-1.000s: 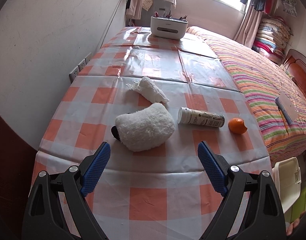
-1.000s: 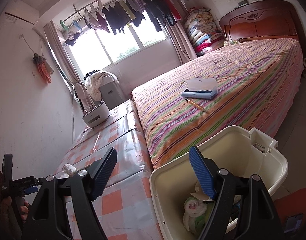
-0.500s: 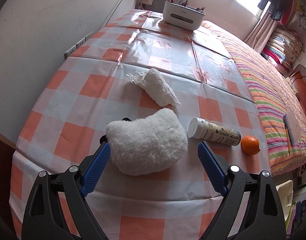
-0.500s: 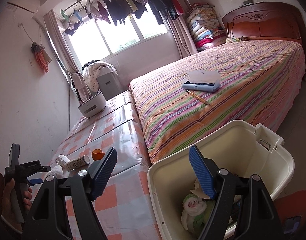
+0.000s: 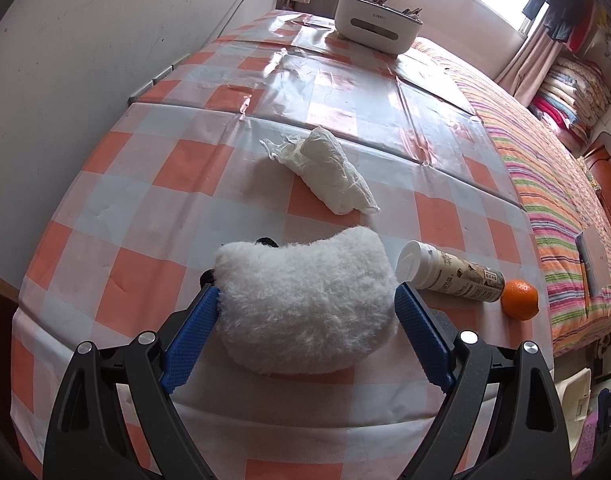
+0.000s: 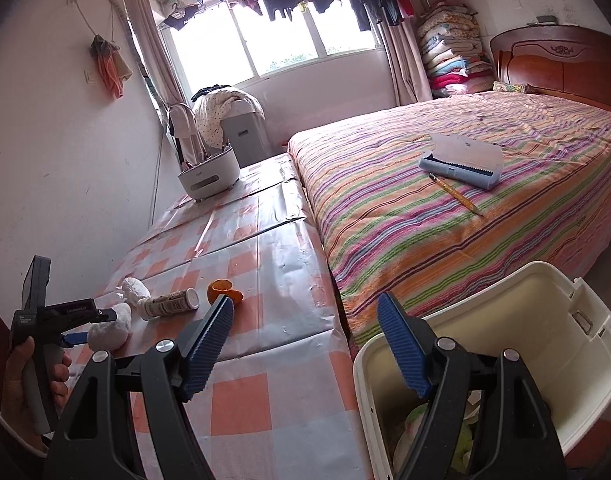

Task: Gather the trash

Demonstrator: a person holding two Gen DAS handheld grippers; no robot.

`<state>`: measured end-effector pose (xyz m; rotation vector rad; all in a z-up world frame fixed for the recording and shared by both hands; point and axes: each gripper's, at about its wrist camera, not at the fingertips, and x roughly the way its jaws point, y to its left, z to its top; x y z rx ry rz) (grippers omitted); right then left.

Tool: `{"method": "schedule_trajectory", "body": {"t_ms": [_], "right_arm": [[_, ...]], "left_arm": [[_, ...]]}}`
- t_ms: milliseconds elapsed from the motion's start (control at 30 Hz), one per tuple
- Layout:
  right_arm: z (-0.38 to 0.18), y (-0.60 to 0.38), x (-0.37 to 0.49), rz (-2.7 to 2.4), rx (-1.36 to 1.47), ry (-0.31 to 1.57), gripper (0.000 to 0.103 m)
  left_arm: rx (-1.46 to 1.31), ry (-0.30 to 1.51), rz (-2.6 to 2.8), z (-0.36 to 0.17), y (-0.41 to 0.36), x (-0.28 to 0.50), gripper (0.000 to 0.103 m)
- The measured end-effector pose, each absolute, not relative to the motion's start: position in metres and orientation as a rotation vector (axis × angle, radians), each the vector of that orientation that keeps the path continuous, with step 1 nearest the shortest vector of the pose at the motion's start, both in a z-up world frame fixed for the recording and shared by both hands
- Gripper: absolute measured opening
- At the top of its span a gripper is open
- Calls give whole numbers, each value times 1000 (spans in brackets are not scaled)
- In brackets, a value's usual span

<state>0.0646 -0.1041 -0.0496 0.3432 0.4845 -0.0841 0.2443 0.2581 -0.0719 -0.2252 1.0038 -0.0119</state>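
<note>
A fluffy white pouch (image 5: 305, 304) with a black patch lies on the checked table (image 5: 145, 216), between the blue pads of my left gripper (image 5: 305, 292). The jaws stand wide and flank it without squeezing. Beyond it lie a crumpled white tissue (image 5: 329, 176), a toppled white bottle (image 5: 449, 276) and an orange (image 5: 519, 299). My right gripper (image 6: 305, 304) hangs open and empty above the table's corner, beside the cream bin (image 6: 545, 320). In the right wrist view the orange (image 6: 224, 290) shows as a hollow peel; the left gripper (image 6: 77, 320) straddles the pouch (image 6: 109, 328).
A white caddy (image 5: 379, 26) stands at the table's far end. The striped bed (image 6: 445, 216) runs along the table's right side, carrying a blue-and-white case (image 6: 461, 160) and a pencil (image 6: 455, 194). The bin holds green and white trash (image 6: 417, 428). A wall borders the table's left.
My left gripper has come down and forward until the fluffy pouch lies between its jaws. My right gripper has swung left from over the bin toward the table. Both stay equally wide.
</note>
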Motion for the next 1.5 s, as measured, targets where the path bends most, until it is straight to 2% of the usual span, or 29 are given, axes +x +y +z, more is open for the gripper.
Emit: {"method": "schedule_trajectory", "body": {"t_ms": [167,400,833,1200,1233,1367,1500], "right_arm": [[-35,-69,112,47,224,494,73],[-54,-34,179,242,157,622,72],[-92,-40,236,299,140,779,72],[-106,-25,258,260,66,891,72],[-108,-22,259,267,55,899,70],[-107,-12,257,277,4,893,35],[-106,-12,250,285,20,888,30]], "left_arm": [[-211,998,-6,-74,258,247,87],[-213,991,-4,-79,264,249,87],[-209,967,-16,-79,265,243,68],[-186,943,-28,-71,258,233,63],[-185,938,-33,-70,257,232,63],[-177,916,-42,-62,251,223,63],[-162,895,-57,-55,244,212,63]]}}
